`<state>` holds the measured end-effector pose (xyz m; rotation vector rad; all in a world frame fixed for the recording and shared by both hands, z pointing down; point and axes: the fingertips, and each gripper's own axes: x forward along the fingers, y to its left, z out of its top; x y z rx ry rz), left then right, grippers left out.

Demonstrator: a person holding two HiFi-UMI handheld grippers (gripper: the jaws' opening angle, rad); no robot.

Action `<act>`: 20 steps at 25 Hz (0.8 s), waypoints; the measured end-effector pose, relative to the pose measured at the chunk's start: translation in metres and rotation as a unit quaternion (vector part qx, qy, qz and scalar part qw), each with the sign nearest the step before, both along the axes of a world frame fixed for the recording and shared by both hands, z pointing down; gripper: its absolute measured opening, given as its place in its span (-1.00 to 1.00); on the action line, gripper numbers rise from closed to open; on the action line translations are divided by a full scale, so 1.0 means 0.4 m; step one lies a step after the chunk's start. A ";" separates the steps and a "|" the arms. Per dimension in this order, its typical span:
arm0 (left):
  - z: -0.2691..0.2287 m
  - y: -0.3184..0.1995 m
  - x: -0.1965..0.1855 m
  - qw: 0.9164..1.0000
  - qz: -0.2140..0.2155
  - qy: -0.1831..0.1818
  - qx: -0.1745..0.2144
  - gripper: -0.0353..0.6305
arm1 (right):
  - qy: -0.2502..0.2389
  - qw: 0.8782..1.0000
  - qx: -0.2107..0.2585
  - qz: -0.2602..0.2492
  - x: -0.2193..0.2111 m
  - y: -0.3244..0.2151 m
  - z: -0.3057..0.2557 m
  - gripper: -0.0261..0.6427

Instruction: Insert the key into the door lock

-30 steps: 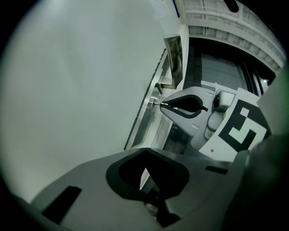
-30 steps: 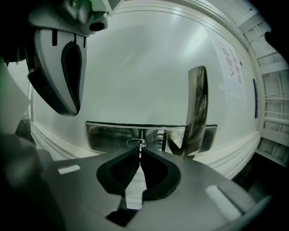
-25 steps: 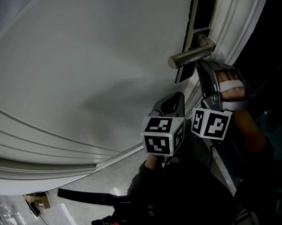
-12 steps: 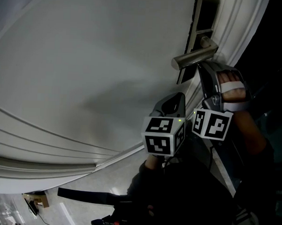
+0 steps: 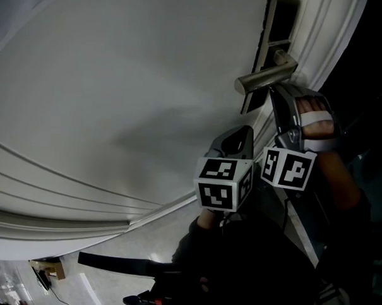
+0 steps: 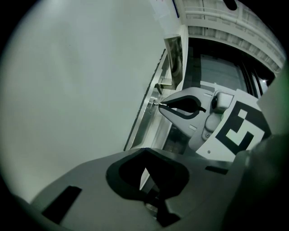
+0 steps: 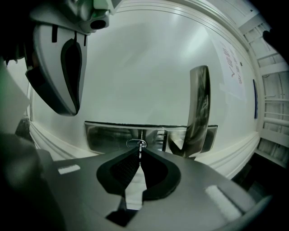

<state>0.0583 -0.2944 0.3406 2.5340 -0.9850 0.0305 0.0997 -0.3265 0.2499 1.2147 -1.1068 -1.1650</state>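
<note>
Right gripper view: R gripper (image 7: 140, 151) pinched the key (image 7: 141, 146) at its jaw tips, key's nose at the lock (image 7: 134, 144) in the steel plate (image 7: 106, 136), left of the handle (image 7: 199, 108). L gripper (image 6: 145, 150), jaws together & empty, hung close by the door (image 6: 81, 81).

Door (image 5: 118, 82) smooth white, satin sheen. Handle (image 5: 265, 76) brushed metal. Lock plate (image 7: 108, 136) mirror-glossy metal. Key (image 7: 140, 149) bright metal.

Your right hand (image 5: 315, 122) grips the right gripper (image 7: 140, 152), which points forward with its jaws closed on the key (image 7: 141, 145) at their tips. Your left gripper (image 5: 241, 133) sits just beside it and slightly behind, its jaws closed together with nothing between them.
</note>
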 end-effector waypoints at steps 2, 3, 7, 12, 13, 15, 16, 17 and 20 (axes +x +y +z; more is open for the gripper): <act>-0.004 0.004 0.000 1.000 0.002 0.004 0.000 -0.89 | 0.000 1.000 0.001 0.000 -0.002 0.003 -0.003 -0.89; -0.007 0.004 0.000 1.000 0.003 0.005 0.001 -0.89 | 0.000 1.000 0.001 0.000 -0.002 0.004 -0.005 -0.89; -0.010 0.005 -0.003 1.000 0.000 0.008 0.003 -0.89 | 0.004 1.000 0.002 -0.003 -0.005 0.006 -0.004 -0.89; -0.009 0.008 0.005 1.000 0.009 0.008 -0.001 -0.89 | 0.001 1.000 0.003 0.001 -0.003 0.007 -0.005 -0.89; -0.010 0.007 0.005 1.000 0.009 0.009 0.000 -0.89 | 0.002 1.000 0.002 0.001 -0.003 0.007 -0.005 -0.89; -0.013 0.008 0.004 1.000 0.007 0.011 0.001 -0.89 | 0.004 1.000 0.000 -0.001 -0.006 0.007 -0.005 -0.89; -0.014 0.009 0.002 1.000 0.006 0.012 0.002 -0.89 | 0.006 1.000 0.000 -0.001 -0.009 0.007 -0.005 -0.89; -0.015 0.009 0.000 1.000 0.005 0.013 0.002 -0.89 | 0.006 1.000 0.000 -0.001 -0.011 0.007 -0.006 -0.89; -0.015 0.007 0.000 1.000 0.006 0.011 0.005 -0.89 | 0.005 1.000 0.002 0.002 -0.011 0.005 -0.008 -0.89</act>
